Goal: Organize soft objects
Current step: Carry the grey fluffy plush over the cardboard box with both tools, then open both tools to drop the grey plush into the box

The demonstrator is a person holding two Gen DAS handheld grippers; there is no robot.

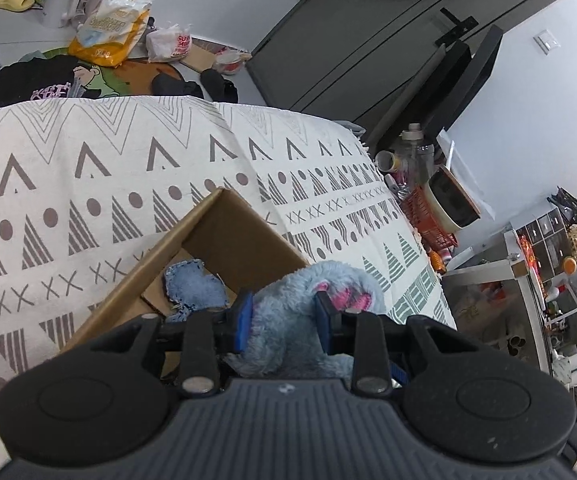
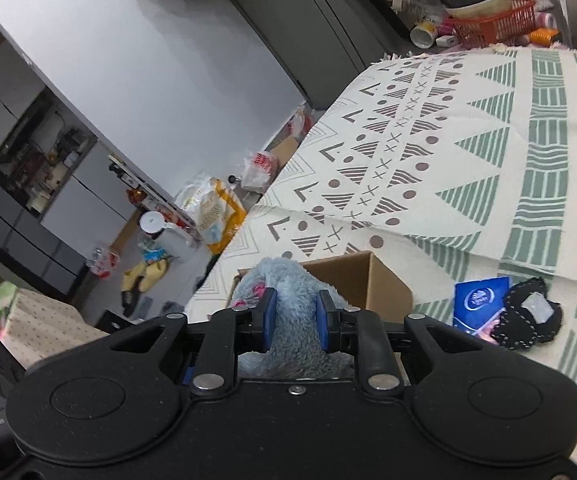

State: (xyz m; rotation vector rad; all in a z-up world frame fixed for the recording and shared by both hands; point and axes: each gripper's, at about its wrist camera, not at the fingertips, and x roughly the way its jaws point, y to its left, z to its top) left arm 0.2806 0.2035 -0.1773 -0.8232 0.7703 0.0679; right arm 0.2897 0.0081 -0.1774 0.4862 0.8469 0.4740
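Spread across a bed, a cream blanket (image 1: 128, 184) printed with triangles, dots and crosses; on it, an open cardboard box (image 1: 224, 240) and, above its near corner, a fluffy blue plush toy (image 1: 288, 312) with pink patches, clamped from two sides at once. Left gripper (image 1: 284, 318) closed on the plush, blue fingers (image 1: 242, 322) sunk into the pile; right gripper (image 2: 294, 322) likewise closed on the same toy, squeezing a narrower fold. Already inside the box, a small blue fabric piece (image 1: 192, 284). Further right on the blanket, well apart from the box, a blue packet (image 2: 478, 304) touching a black stitched pouch (image 2: 528, 322), seemingly awaiting sorting. Main risk, by judgement: uneven release, leaving the toy dangling from one side and swinging past the box wall onto the blanket. Likely too: soft pile snagging on a finger pad and dragging back out on withdrawal. Lesser risk: a low descent nudging the light box or folding its near wall inward. Smallest concern: the toy landing atop the fabric piece and bulging above the rim.
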